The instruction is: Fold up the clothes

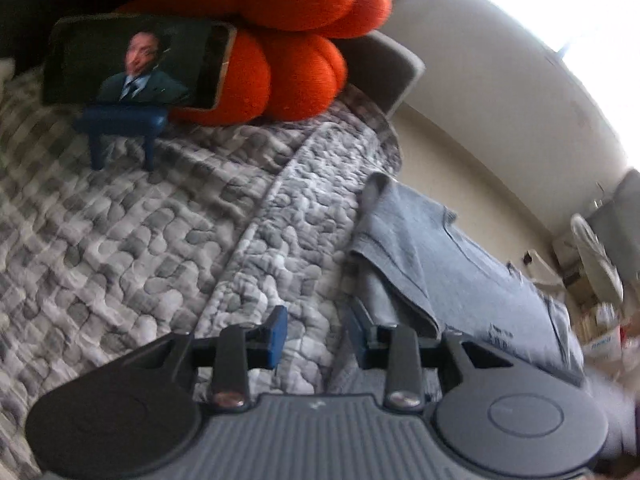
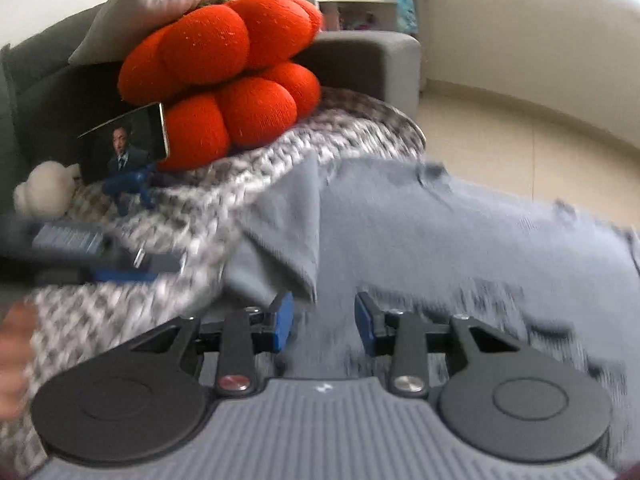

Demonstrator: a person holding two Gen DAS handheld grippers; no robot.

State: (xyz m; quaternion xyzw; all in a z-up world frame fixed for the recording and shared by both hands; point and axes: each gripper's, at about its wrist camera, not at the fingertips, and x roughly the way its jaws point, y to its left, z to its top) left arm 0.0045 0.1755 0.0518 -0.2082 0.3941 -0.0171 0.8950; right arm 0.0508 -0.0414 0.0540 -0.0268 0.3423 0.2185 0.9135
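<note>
A grey-blue knit garment (image 1: 460,264) lies spread on a grey-and-white quilted cover (image 1: 140,220), with one side folded over along its left edge (image 1: 400,260). My left gripper (image 1: 318,334) is open just left of that folded edge; only quilt shows between its blue pads. In the right wrist view the garment (image 2: 440,232) fills the middle and right, blurred. My right gripper (image 2: 324,322) stands open above it, beside the folded flap (image 2: 288,232), with nothing pinched. The other gripper (image 2: 80,256) appears blurred at the left over the quilt (image 2: 120,320).
An orange knotted cushion (image 1: 280,40) sits at the back of the sofa. A phone (image 1: 136,62) on a blue stand (image 1: 120,120) leans against it. A white plush (image 2: 44,188), a grey sofa arm (image 2: 360,64) and pale floor (image 2: 520,140) are beyond.
</note>
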